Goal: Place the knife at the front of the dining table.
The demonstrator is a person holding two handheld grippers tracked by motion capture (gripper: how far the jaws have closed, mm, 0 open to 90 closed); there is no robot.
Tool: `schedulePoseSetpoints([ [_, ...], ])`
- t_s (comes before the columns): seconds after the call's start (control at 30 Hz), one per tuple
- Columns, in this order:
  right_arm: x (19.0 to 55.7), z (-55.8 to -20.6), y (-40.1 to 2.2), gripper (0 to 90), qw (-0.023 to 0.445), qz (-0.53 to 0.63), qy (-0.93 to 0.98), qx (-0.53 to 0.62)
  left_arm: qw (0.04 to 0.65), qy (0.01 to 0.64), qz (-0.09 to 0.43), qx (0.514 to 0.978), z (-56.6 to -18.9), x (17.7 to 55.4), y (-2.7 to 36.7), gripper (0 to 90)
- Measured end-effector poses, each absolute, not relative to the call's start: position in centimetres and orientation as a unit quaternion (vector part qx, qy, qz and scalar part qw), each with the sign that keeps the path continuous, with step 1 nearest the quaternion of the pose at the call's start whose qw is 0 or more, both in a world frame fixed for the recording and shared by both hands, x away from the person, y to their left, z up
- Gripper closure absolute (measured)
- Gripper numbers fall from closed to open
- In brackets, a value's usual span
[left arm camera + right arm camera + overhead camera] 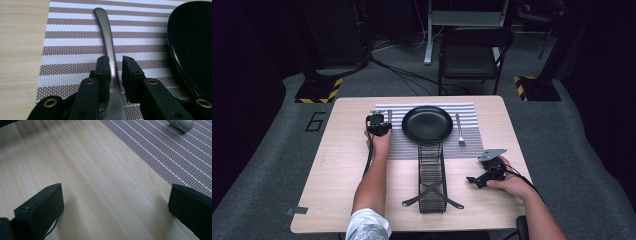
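**Black two-jaw grippers, bare forearms, one pale sleeve**

The left black two-jaw gripper [115,67] has blocky, matte black rubber pads [130,72] mounted on flat black link arms. Brass-ringed rivets [89,81] dot those arms, with more at 7 and 5 o'clock in the left gripper view. A thin black cable [369,160] trails from its body. The right black two-jaw gripper [472,179] carries a grey three-cornered plate [492,154] on top, at 12 o'clock from its body, and has plain rectangular black pads [42,203]. A short white patterned sleeve [368,224] covers the left upper arm.
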State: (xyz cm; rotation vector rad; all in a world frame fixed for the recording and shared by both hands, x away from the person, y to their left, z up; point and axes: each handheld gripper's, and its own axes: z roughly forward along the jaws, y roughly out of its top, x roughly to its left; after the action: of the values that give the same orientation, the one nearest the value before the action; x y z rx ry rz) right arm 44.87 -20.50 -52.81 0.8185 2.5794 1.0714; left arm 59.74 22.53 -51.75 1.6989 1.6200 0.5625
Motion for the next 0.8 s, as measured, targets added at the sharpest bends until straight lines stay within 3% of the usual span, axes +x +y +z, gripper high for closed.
schedulePoseSetpoints([
  [0.8,44.9,-52.8,-20.5,0.0,0.115,0.366,0.88,0.28,0.389,0.612,0.221,0.652,-47.5,57.2,24.7,61.3],
])
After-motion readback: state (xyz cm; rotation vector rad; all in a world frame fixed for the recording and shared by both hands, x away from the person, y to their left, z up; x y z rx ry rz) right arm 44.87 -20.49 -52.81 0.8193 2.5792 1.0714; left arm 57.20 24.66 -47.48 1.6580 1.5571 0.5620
